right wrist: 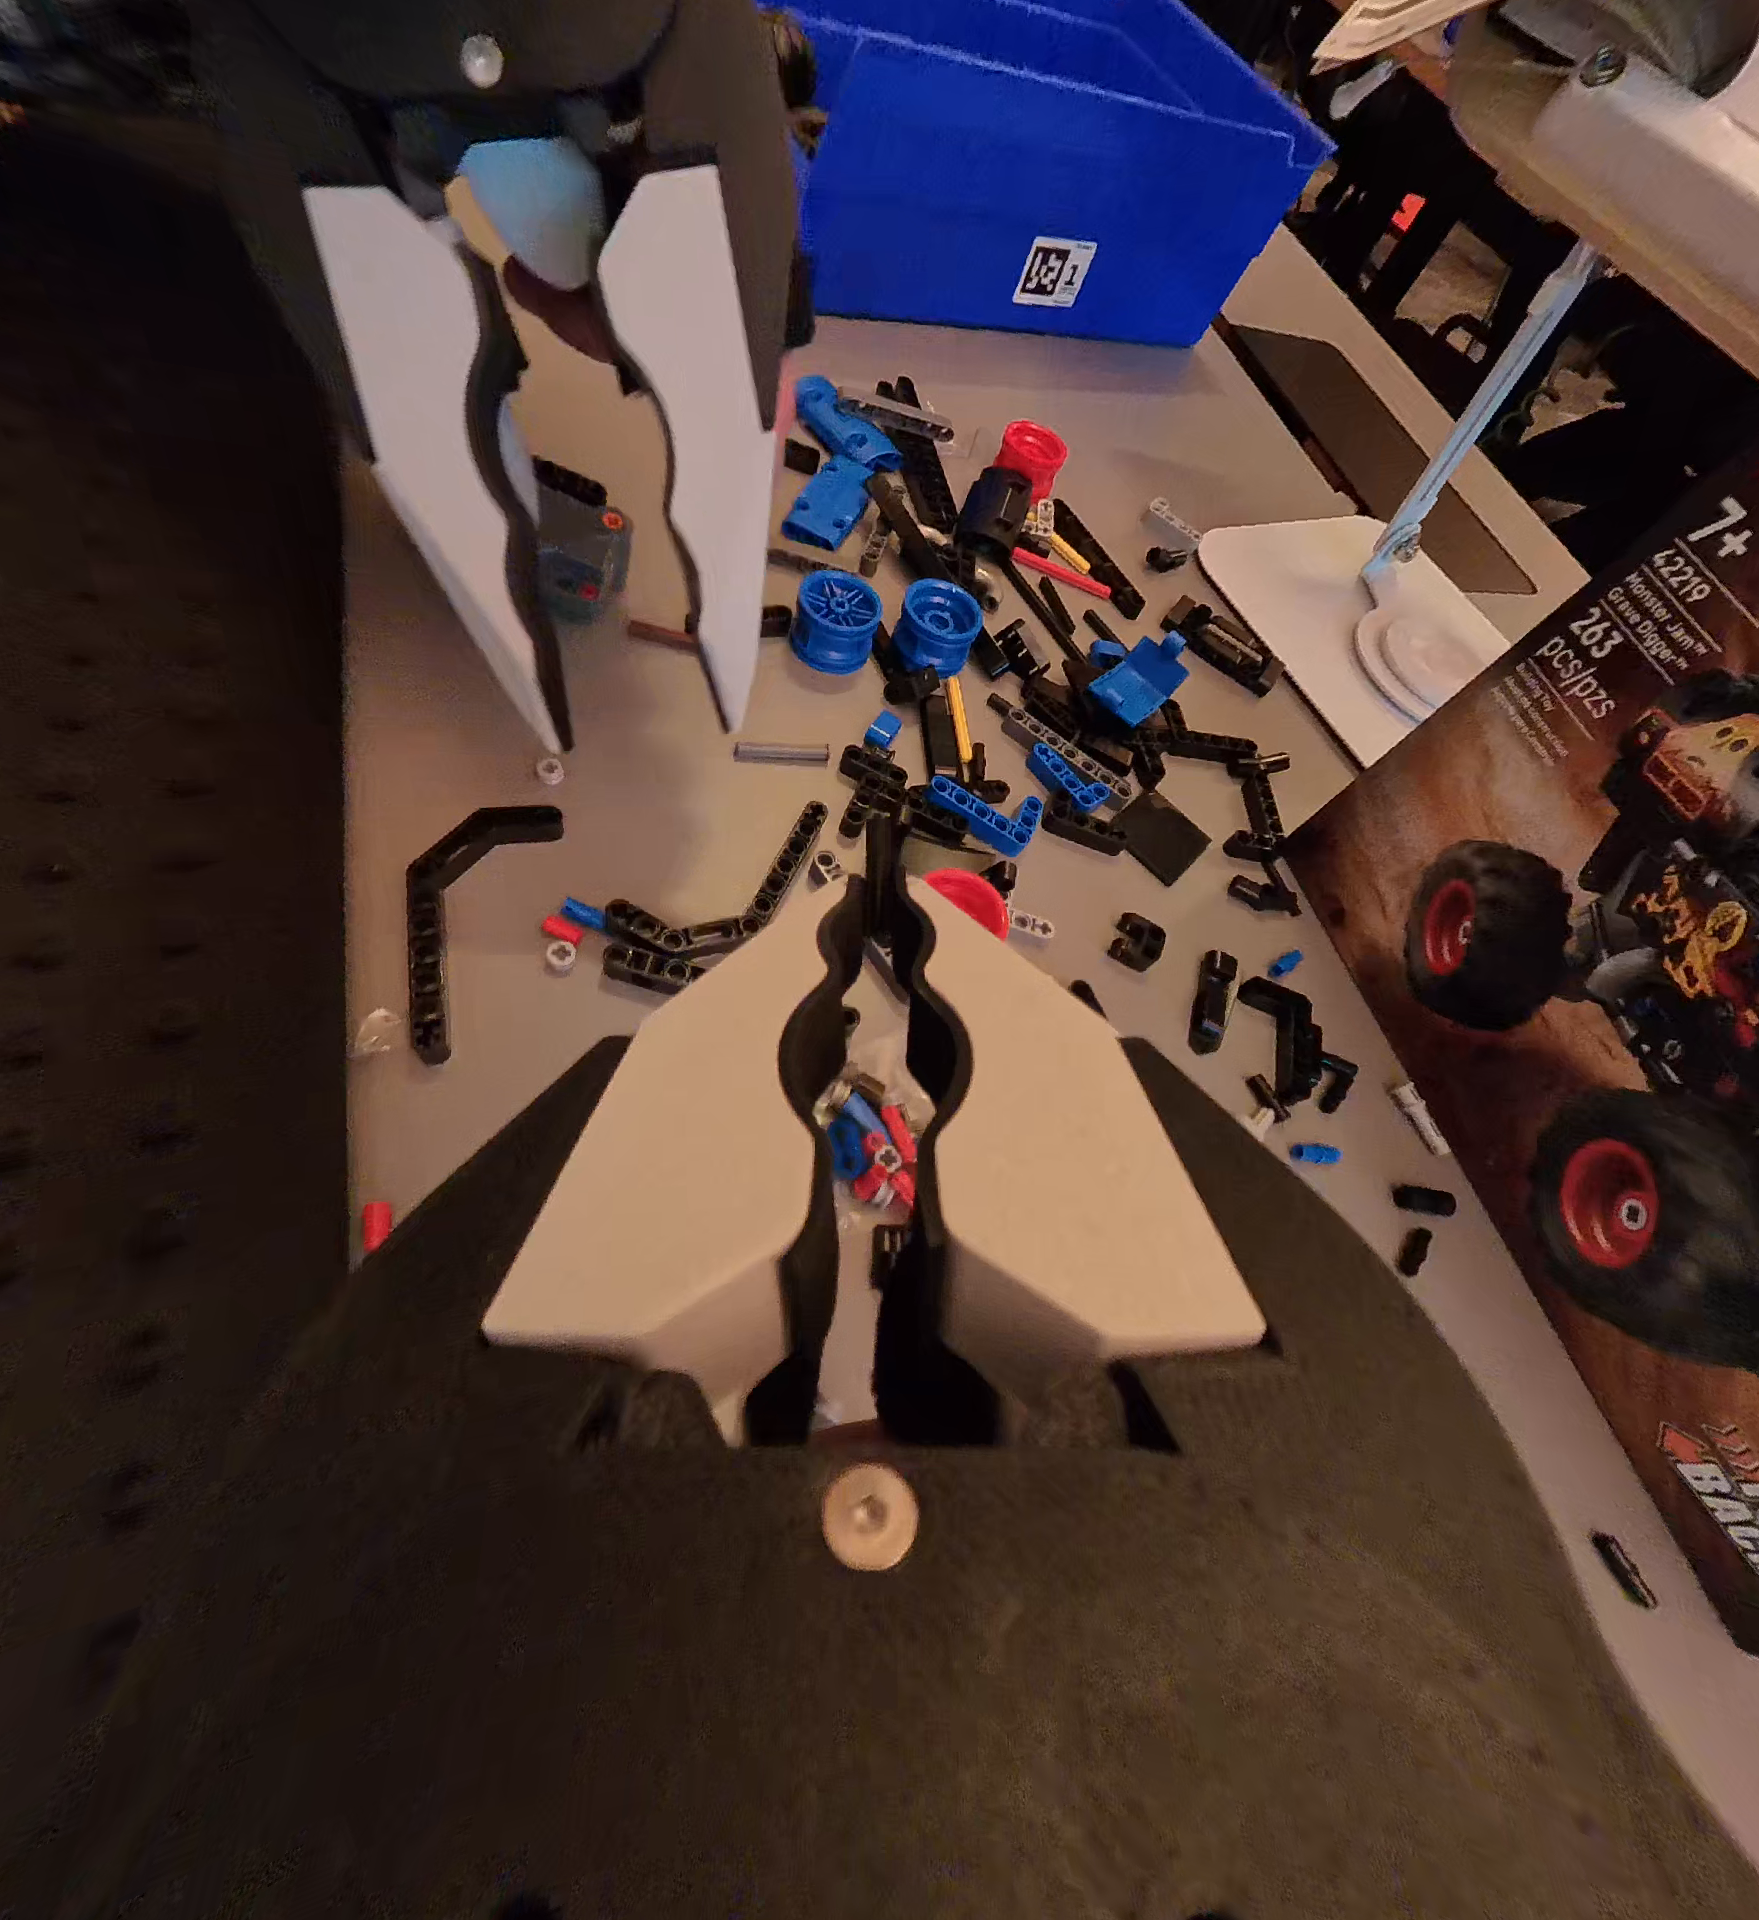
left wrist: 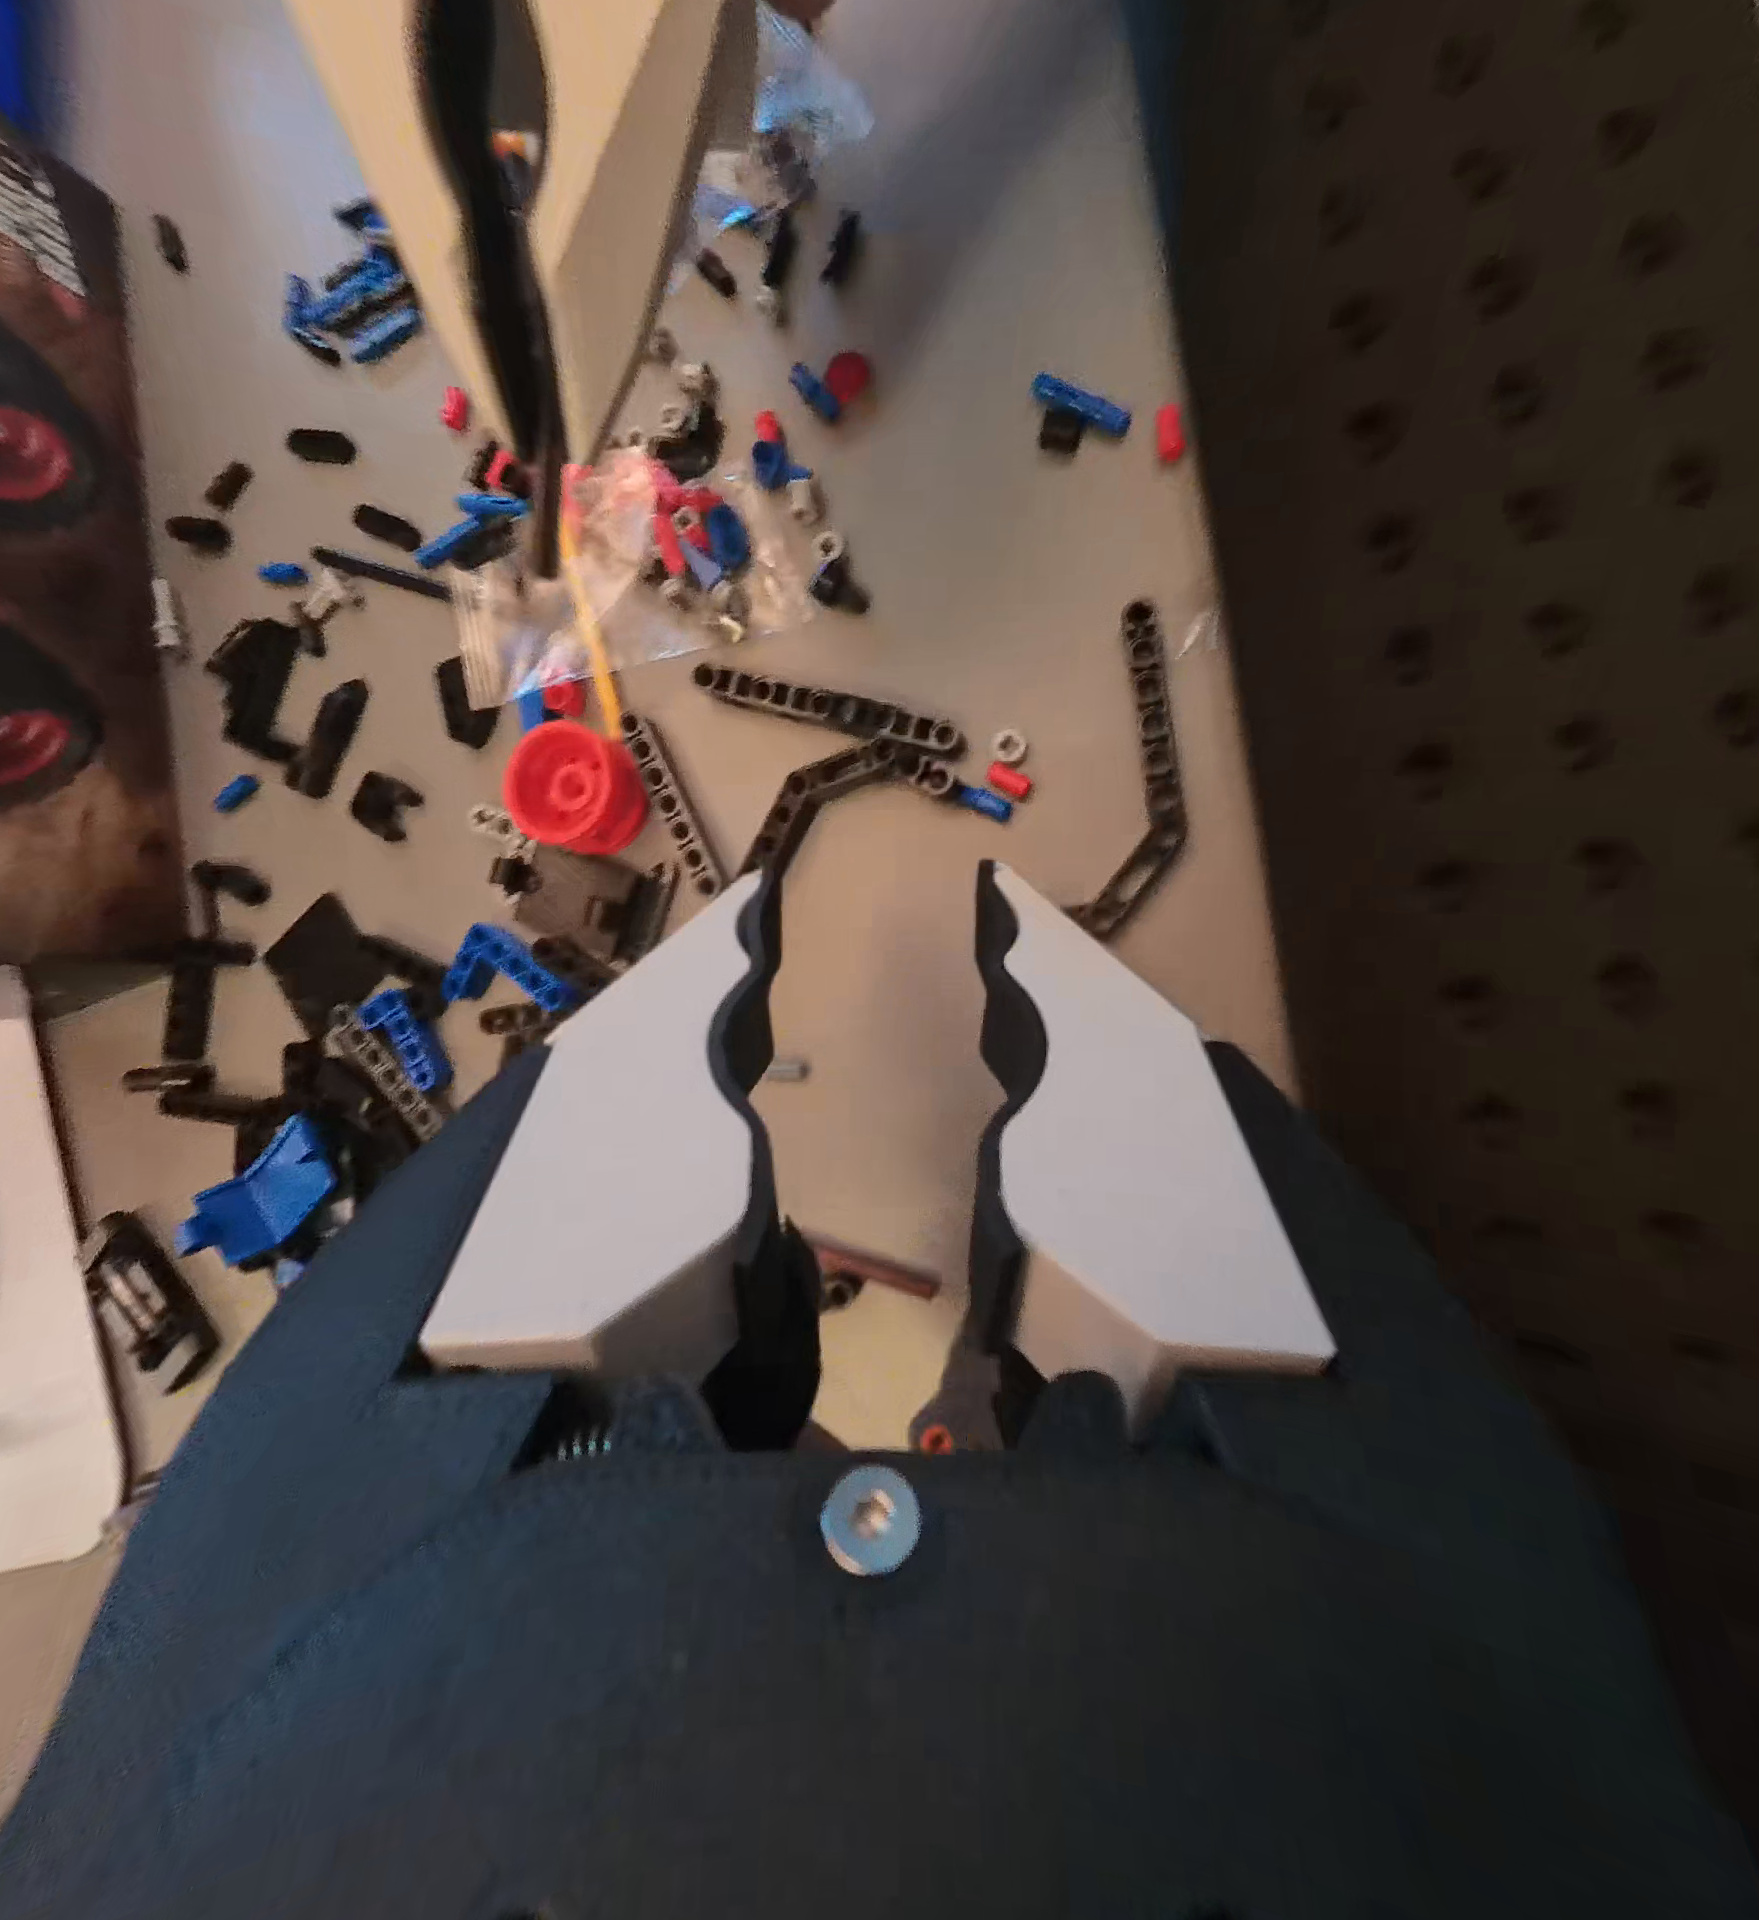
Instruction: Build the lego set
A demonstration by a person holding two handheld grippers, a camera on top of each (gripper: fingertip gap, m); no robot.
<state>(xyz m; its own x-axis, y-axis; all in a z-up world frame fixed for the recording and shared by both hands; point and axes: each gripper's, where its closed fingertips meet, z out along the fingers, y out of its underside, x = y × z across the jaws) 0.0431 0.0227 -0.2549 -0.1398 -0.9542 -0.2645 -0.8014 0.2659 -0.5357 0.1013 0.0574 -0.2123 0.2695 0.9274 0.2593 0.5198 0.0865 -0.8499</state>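
In the left wrist view, the left gripper (left wrist: 880,883) is seen low over the bench (left wrist: 1010,540), and its jaws are released with a clear gap between them; nothing is held. Bare bench surface is seen inside this gap and just ahead of the tips. The lego pieces (left wrist: 355,727) are scattered from 9 to 12 o'clock, with a red wheel hub (left wrist: 571,788) near 11 o'clock and long black beams (left wrist: 828,707) close to 12 o'clock. At 12 o'clock, further off, the right gripper (left wrist: 546,488) is seen pointing down, clenched on a clear plastic bag (left wrist: 646,561) of small parts. The right edge of the bench runs at 3 o'clock, beside a dark dotted surface (left wrist: 1529,727). The set box (left wrist: 33,582) closes the side at 9 o'clock.

In the right wrist view, the right gripper (right wrist: 880,914) is seen with its jaws nearly together, and the clear plastic bag (right wrist: 870,1138) with blue and red parts is gripped between them. The left gripper (right wrist: 646,727) stands at 11 o'clock, released. The main heap of lego pieces (right wrist: 1010,707) lies at 12 to 1 o'clock. A blue bin (right wrist: 1041,177) closes the far edge at 12 o'clock. The set box (right wrist: 1602,1039) lies at 3 o'clock, and a white lamp base (right wrist: 1301,592) at 2 o'clock. Open bench (right wrist: 646,790) is left between the two grippers.
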